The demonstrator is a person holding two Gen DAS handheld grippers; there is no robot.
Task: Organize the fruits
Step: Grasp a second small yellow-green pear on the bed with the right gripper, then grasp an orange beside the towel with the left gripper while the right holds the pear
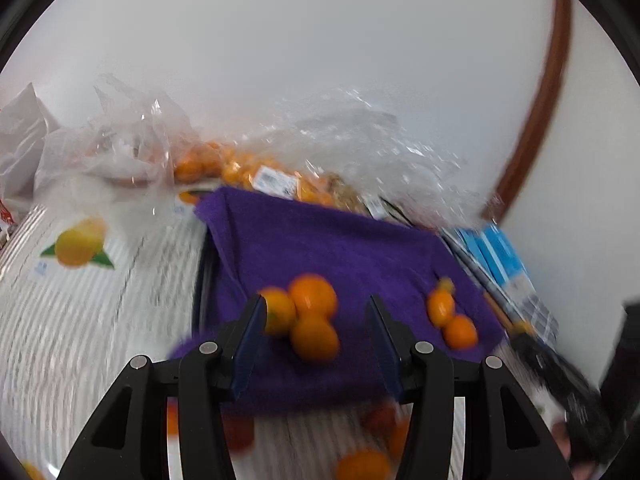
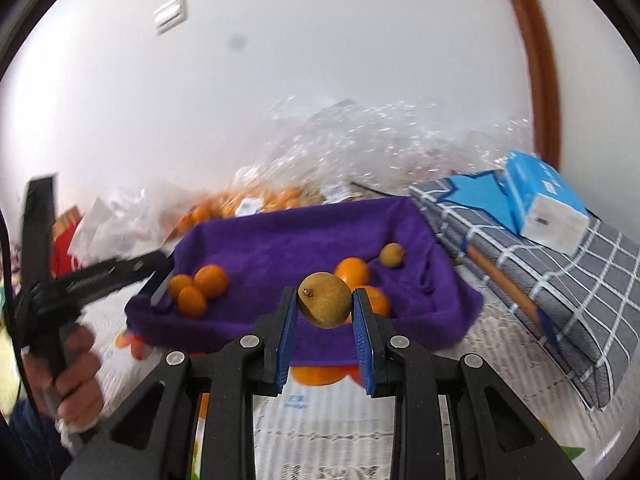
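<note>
A tray lined with a purple towel (image 2: 280, 248) holds three small oranges (image 2: 198, 284) at its left, more oranges (image 2: 352, 270) and a small brown fruit (image 2: 391, 255) at its right. My right gripper (image 2: 325, 304) is shut on a larger brown-green fruit (image 2: 325, 300) over the tray's near edge. My left gripper (image 1: 316, 320) is open and empty over the towel (image 1: 320, 240), just before three oranges (image 1: 312, 312). Two more oranges (image 1: 450, 316) lie at the right. The left gripper also shows in the right wrist view (image 2: 160, 276).
Clear plastic bags with oranges (image 1: 224, 168) lie behind the tray against the white wall. A grey checked cloth (image 2: 560, 280) with a blue-and-white box (image 2: 540, 204) sits to the right. A striped tablecloth with fruit prints (image 1: 80, 280) covers the table.
</note>
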